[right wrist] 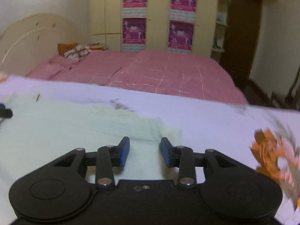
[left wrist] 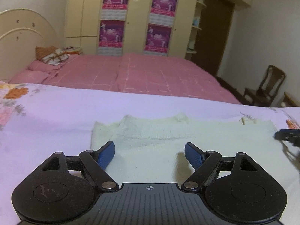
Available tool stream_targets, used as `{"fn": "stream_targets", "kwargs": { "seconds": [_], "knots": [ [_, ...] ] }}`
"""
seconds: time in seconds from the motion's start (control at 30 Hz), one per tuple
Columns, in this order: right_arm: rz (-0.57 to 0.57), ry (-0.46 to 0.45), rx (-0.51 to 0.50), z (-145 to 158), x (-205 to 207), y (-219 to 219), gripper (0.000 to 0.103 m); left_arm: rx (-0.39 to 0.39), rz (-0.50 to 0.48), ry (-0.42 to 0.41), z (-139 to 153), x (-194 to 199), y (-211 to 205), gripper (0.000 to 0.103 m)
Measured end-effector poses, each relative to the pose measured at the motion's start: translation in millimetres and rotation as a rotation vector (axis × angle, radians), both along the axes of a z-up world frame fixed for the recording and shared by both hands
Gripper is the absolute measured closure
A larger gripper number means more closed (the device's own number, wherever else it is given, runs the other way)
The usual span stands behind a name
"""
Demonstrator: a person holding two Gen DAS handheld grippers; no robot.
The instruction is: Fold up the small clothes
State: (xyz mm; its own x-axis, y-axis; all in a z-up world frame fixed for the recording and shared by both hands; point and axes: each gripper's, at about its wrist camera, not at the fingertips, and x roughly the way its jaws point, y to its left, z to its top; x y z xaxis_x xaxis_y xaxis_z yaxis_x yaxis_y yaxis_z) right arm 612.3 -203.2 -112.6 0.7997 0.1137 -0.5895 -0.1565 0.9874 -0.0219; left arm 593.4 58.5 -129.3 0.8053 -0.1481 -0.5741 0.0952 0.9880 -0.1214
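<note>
Left wrist view: pale knit garment (left wrist: 150, 140) lies flat on the floral sheet (left wrist: 46, 116), left gripper (left wrist: 150, 154) fingers wide apart, empty. Right wrist view: right gripper (right wrist: 145, 151) fingers partly apart over its edge; soft, light, best pinched at corners.

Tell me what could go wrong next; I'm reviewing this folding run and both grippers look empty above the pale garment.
1. Both the left gripper and right gripper have open jaws over the pale garment, gripping nothing; closing here could pinch the floral sheet underneath too.
2. The garment's right corner already looks rumpled; another fold may lock in creases.
3. The right wrist view is blurred, so aim may be off.
</note>
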Motion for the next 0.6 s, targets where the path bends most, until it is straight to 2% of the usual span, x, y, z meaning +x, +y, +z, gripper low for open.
{"fn": "stream_targets", "kwargs": {
  "seconds": [0.07,0.13,0.23,0.33,0.37,0.47,0.6],
  "knots": [
    [-0.007,-0.033,0.008,9,-13,7,0.065,0.014,-0.044,-0.051,9,-16,-18,0.022],
    [0.067,-0.072,0.046,20,-33,17,0.066,0.006,-0.094,-0.073,13,-33,-40,0.022],
    [0.183,-0.047,0.035,16,-58,51,0.069,0.005,-0.142,-0.053,6,-48,-67,0.022],
    [0.228,-0.012,0.005,0,-71,79,0.069,0.058,-0.153,-0.006,-7,-55,-87,0.022],
    [0.222,-0.013,-0.029,-6,-76,85,0.069,0.086,-0.148,-0.004,-11,-57,-90,0.022],
    [0.189,-0.024,-0.089,-9,-83,86,0.068,0.079,-0.135,-0.009,-10,-64,-76,0.022],
    [0.069,-0.014,-0.095,-7,-92,51,0.068,0.067,-0.092,-0.022,-11,-85,-35,0.022]
  ]
}}
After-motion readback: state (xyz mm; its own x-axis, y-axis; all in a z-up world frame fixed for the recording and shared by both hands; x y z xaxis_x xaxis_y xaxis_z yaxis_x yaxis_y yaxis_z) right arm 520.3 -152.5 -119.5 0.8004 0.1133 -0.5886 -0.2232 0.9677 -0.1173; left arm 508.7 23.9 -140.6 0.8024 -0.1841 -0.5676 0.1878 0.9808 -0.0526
